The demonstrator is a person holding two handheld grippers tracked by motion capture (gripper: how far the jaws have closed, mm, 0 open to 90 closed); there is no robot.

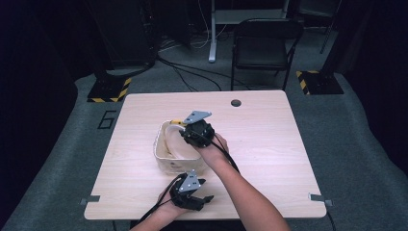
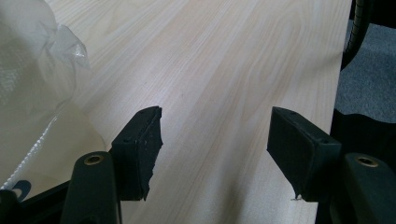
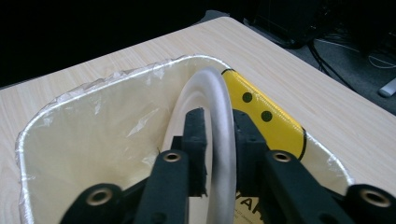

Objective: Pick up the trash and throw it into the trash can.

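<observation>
Grey carpet [image 1: 346,144] surrounds a rectangular table [image 1: 269,144] with a pale wood-grain laminate top, rounded corners and a round cable hole [image 1: 235,103] near its far edge. Beyond the far edge stand a black folding chair [image 1: 262,45], loose cables on the floor and two dark bases with yellow-and-black hazard striping [image 1: 109,89]; the background is dark.

Near the middle of the table sits a cream tub [image 1: 166,163] of rounded-rectangle shape, lined with thin, crinkled clear plastic film [image 3: 100,100] folded over its rim. Inside the tub, a white plate [image 3: 219,102] with a smooth, thick curved rim stands on edge. Behind the plate, against the tub wall, lies a glossy yellow item [image 3: 268,121] with black dots and a black curved line.

The right gripper [image 3: 219,126] reaches into the tub; its black jaws stand narrow, one on each face of the plate rim, clamping it. The left gripper [image 2: 215,140] is positioned near the table's near edge, just beside the tub, with its jaws spread wide over bare wood and nothing between them. Jaw pads [image 2: 140,144] show rough, chipped edges.
</observation>
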